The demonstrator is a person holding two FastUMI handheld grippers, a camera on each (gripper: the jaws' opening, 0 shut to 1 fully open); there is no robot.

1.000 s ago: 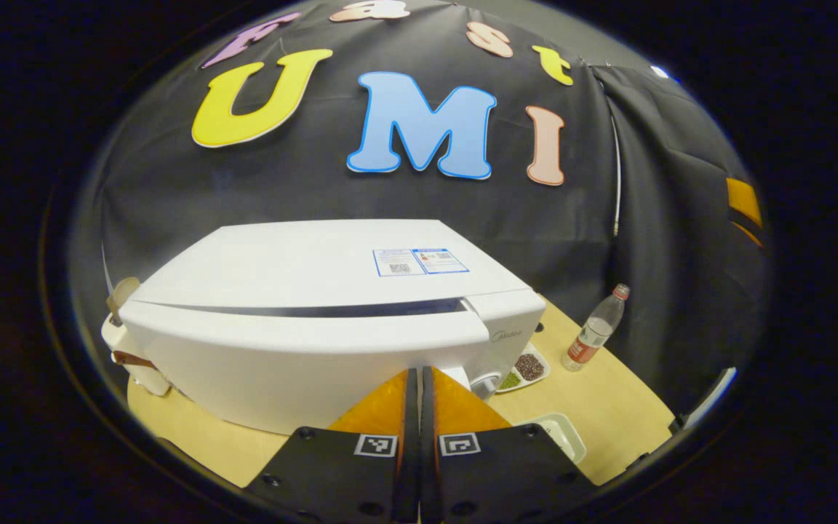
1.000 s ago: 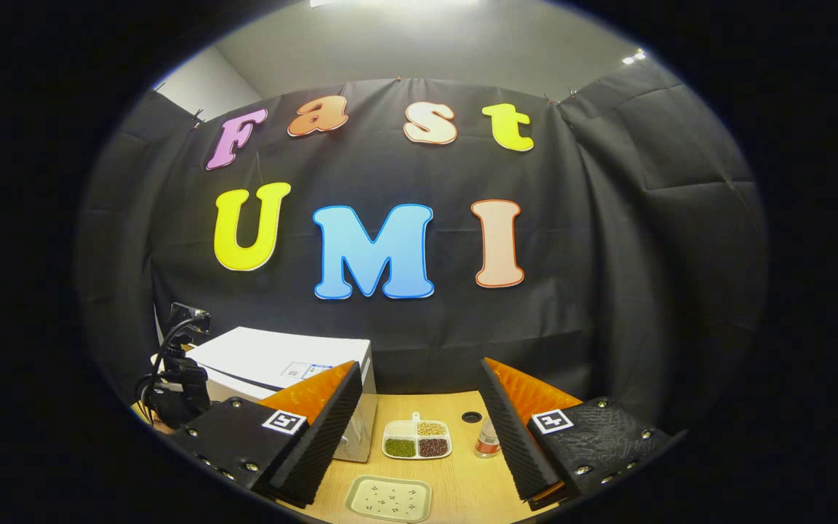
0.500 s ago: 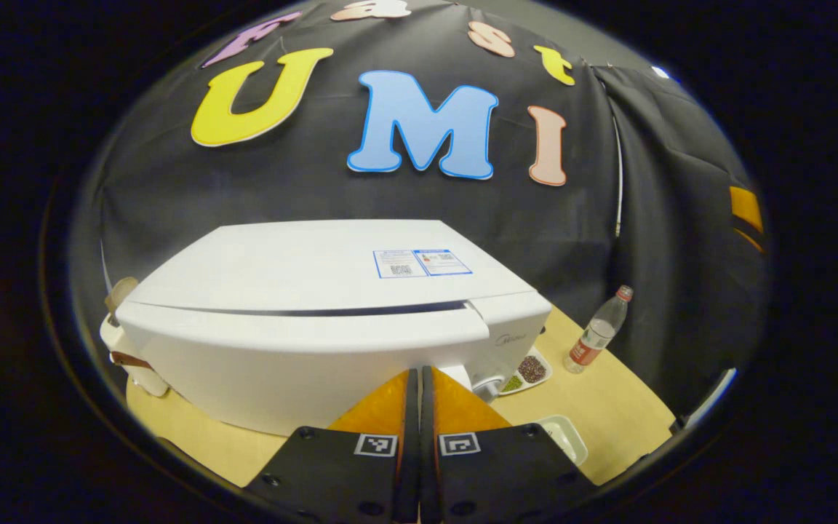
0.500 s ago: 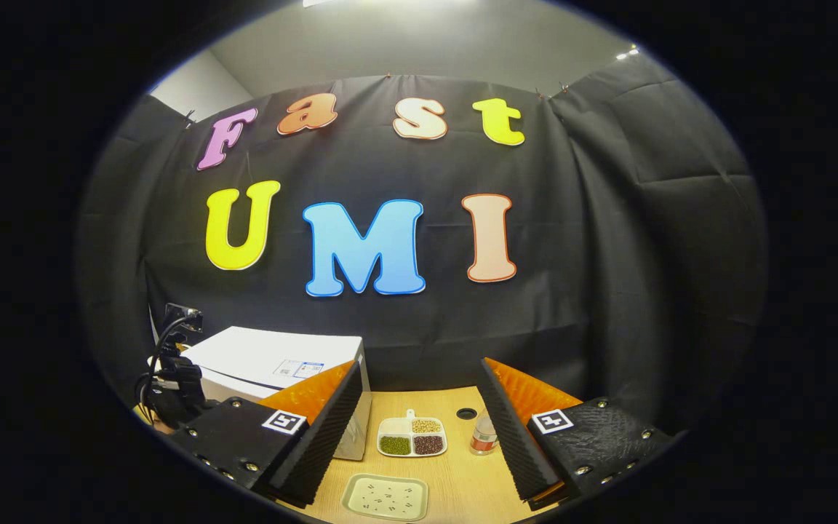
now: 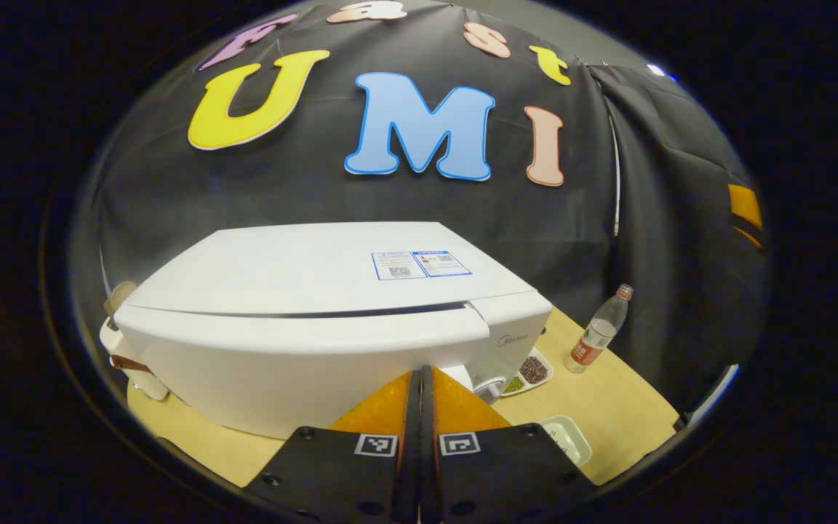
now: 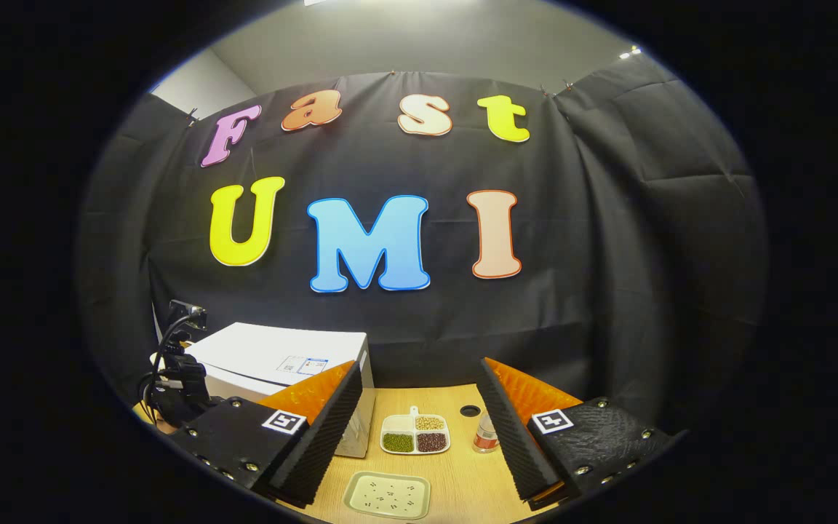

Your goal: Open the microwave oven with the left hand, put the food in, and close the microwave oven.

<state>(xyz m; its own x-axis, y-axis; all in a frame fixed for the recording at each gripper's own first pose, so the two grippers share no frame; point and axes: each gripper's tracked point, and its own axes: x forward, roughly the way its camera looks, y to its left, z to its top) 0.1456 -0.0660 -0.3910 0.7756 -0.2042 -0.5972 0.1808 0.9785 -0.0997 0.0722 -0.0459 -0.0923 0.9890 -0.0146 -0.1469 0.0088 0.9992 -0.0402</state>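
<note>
A white microwave (image 5: 317,306) stands on the wooden table, its door facing me with a thin dark gap along the top edge. My left gripper (image 5: 419,372) is shut with nothing between its fingers, and its tips are at the lower front of the door near the control panel. In the right gripper view the microwave (image 6: 281,356) sits at the left. A white divided dish of beans (image 6: 414,434) lies on the table ahead of my right gripper (image 6: 419,367), which hangs open and empty above it. That dish (image 5: 528,371) also peeks out right of the microwave.
A pale shallow tray (image 6: 387,495) lies in front of the dish. A plastic bottle (image 5: 597,331) stands to the right of the microwave. A white object with a brown strap (image 5: 124,349) sits left of the microwave. The table (image 6: 455,473) has a small round hole (image 6: 470,411).
The dark gap along the top of the microwave door has narrowed. My left gripper stays shut at the door front. The right gripper has drifted only slightly.
</note>
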